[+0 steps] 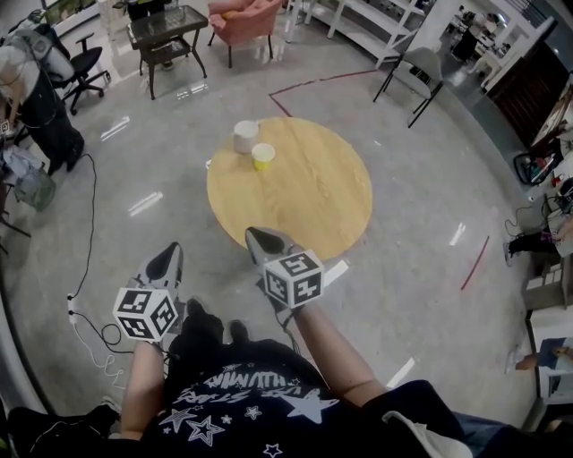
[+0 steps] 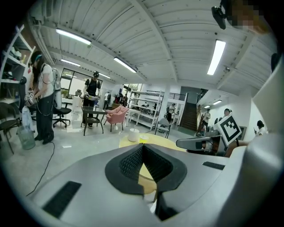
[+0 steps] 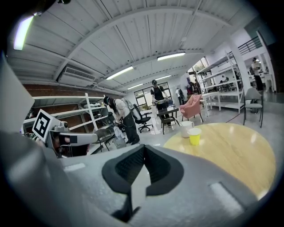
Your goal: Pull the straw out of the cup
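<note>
A round wooden table [image 1: 313,192] carries a white cup [image 1: 244,136] and, beside it, a smaller yellow cup [image 1: 262,156] at its far left edge. In the left gripper view a thin straw seems to stick up from the white cup [image 2: 133,135]; I cannot make it out in the other views. My left gripper [image 1: 170,252] hangs shut and empty over the floor, short of the table. My right gripper [image 1: 257,235] is shut and empty too, its tip over the table's near edge. Both cups [image 3: 194,135] stand well beyond the jaws.
Behind the table stand a black side table [image 1: 166,31], a pink armchair [image 1: 243,20], a grey chair [image 1: 419,72] and white shelving. A person works at the far left by an office chair [image 1: 82,64]. A cable [image 1: 85,268] trails across the floor on the left.
</note>
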